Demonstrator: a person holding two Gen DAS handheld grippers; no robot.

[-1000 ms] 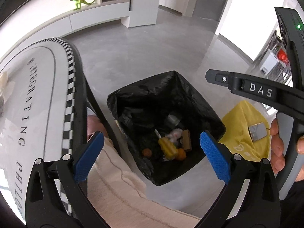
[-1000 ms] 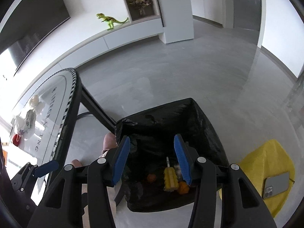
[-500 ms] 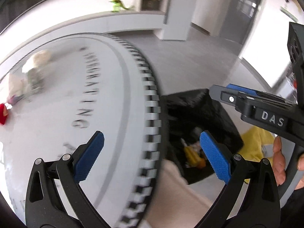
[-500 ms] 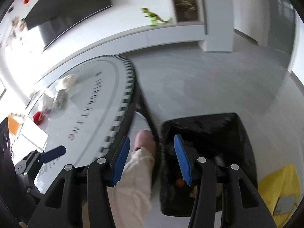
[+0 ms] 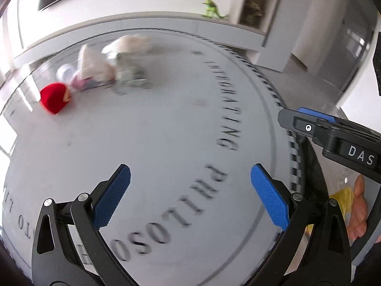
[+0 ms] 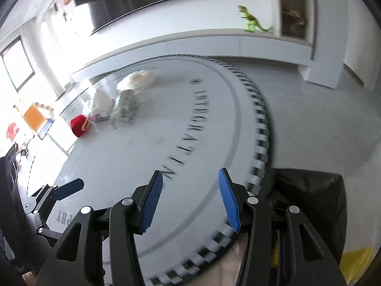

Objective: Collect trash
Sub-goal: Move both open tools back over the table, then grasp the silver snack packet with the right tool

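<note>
Both grippers hover over a round white table with black lettering. My left gripper is open and empty. My right gripper is open and empty near the table's checkered edge; it also shows at the right of the left wrist view. At the far side of the table lies blurred trash: a red item, crumpled white paper, a clear crushed wrapper. The same pile shows in the right wrist view. The black-lined trash bin stands on the floor right of the table.
A yellow cloth lies on the floor beside the bin. A green toy dinosaur stands on a white ledge behind the table. Grey floor spreads to the right. The left gripper shows at the left of the right wrist view.
Both grippers have swung left, from above the trash bin to over the table. The trash pile on the table has come into view. Both stay open and empty.
</note>
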